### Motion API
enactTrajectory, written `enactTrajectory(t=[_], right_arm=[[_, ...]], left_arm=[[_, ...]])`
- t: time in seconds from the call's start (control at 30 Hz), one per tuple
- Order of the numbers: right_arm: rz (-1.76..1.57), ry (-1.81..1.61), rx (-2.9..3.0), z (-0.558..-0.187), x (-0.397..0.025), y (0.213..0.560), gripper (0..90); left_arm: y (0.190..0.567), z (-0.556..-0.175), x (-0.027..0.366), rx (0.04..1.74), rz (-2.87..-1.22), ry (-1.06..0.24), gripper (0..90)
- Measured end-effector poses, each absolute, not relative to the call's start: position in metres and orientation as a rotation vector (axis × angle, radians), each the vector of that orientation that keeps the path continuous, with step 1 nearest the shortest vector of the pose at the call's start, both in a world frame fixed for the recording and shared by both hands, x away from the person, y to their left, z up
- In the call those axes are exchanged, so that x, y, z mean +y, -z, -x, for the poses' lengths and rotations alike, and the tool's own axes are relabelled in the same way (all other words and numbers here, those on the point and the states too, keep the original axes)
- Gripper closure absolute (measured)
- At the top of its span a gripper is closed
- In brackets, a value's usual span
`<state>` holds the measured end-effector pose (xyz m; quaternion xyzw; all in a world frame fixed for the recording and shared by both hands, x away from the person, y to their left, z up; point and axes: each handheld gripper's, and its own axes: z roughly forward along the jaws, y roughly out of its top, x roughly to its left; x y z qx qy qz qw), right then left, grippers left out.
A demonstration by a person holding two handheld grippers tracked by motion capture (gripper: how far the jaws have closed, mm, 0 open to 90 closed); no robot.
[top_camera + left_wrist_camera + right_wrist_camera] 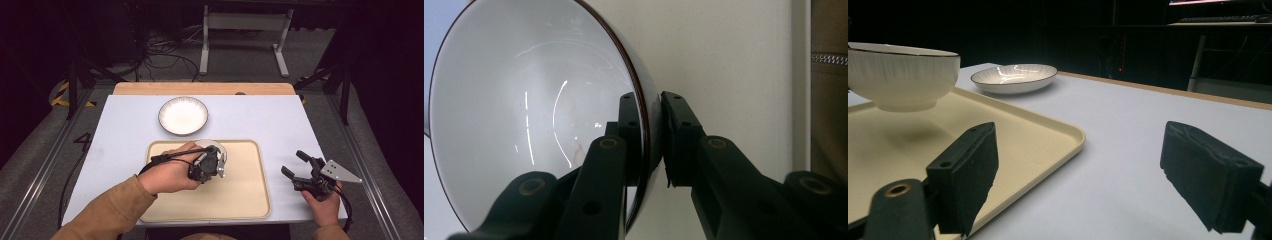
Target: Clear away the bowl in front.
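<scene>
Both jaws astride bowl (pixel 524 115) rim

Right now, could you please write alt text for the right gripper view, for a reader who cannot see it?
A white ribbed ceramic bowl hangs above a beige plastic tray, casting a shadow on it. In the foreground the right gripper stands with its black jaws wide apart over the pale blue table; a shallow white dark-rimmed plate rests farther back.
</scene>
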<state>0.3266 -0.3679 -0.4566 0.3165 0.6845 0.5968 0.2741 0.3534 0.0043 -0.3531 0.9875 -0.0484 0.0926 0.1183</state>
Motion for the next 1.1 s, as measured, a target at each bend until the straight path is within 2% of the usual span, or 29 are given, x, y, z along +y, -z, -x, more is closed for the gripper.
enactTrajectory(t=[1.1], right_arm=[[-0.848, -1.605, 1.840, -0.326, -0.368, 0.457, 16.1]], left_arm=[[0.382, -0.357, -0.001, -0.130, -2.928, -0.169, 80.9]])
